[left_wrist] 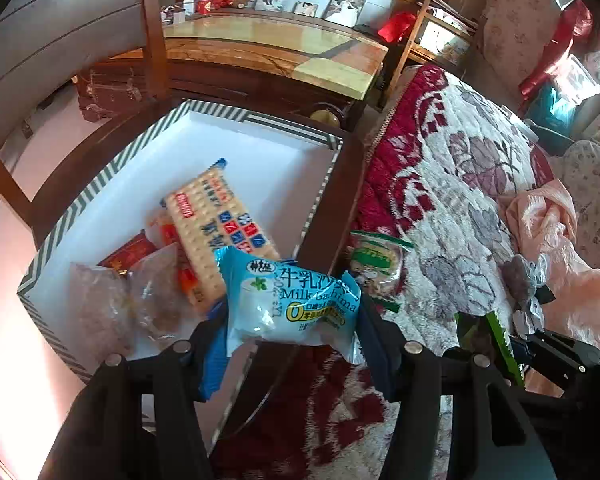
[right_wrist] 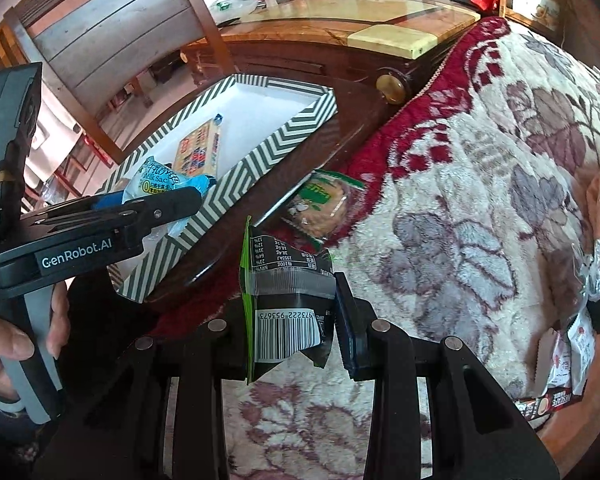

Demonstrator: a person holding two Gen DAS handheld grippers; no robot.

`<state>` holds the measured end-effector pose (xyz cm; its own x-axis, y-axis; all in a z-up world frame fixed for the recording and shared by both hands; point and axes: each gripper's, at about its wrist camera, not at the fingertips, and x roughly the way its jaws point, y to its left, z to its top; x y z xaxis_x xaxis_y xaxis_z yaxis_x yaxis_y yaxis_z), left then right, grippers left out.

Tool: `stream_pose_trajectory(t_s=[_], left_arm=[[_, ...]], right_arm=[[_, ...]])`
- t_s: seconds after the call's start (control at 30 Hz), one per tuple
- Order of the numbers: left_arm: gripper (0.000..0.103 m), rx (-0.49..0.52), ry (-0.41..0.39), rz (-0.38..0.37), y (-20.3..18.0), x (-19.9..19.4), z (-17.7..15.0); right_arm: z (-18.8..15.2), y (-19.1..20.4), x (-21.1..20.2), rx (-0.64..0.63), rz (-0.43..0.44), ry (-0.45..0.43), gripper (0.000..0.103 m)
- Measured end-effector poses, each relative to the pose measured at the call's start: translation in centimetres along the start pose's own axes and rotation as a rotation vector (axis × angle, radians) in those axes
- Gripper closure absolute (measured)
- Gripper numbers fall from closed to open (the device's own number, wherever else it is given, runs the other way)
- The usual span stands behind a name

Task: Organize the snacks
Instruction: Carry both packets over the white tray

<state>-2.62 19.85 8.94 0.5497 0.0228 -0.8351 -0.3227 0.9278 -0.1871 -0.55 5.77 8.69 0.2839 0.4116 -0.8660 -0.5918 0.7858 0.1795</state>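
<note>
L gripper (left_wrist: 292,320) pinching blue milk sachima pack (left_wrist: 288,300), over near-right corner of striped box (left_wrist: 100,184). R gripper (right_wrist: 288,320) clamped on black-green packet (right_wrist: 288,304), just right of box. Green cracker bag (right_wrist: 320,204) on blanket (right_wrist: 480,200) beside box. Risk: sachima dropped early lands on rim, slides out; grippers close together, could collide.

The light-blue milk snack packet (left_wrist: 288,300) is glossy plastic film, crinkled. The black packet (right_wrist: 288,312) is shiny foil-like plastic with a printed barcode. The striped box (left_wrist: 100,188) looks like matt card, smooth white inside. The blanket (left_wrist: 452,208) is fluffy, rough-piled cloth. The cabinet (right_wrist: 340,44) is polished, glossy wood. The fingers (right_wrist: 346,320) are matt dark plastic.
</note>
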Motion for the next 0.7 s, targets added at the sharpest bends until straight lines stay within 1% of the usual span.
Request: stream_pose_trajectory(t_s=[0.37, 0.7], left_arm=[[0.043, -0.043, -0.001, 0.023, 2.3, 0.3, -0.1], [0.043, -0.108, -0.003, 0.051, 5.5, 0.6, 0.1]], right_arm=[[1.5, 2.7, 1.6, -0.052, 0.019, 0.017, 0.072], [4.6, 5.4, 3.4, -0.115, 0.040, 0.026, 0.072]])
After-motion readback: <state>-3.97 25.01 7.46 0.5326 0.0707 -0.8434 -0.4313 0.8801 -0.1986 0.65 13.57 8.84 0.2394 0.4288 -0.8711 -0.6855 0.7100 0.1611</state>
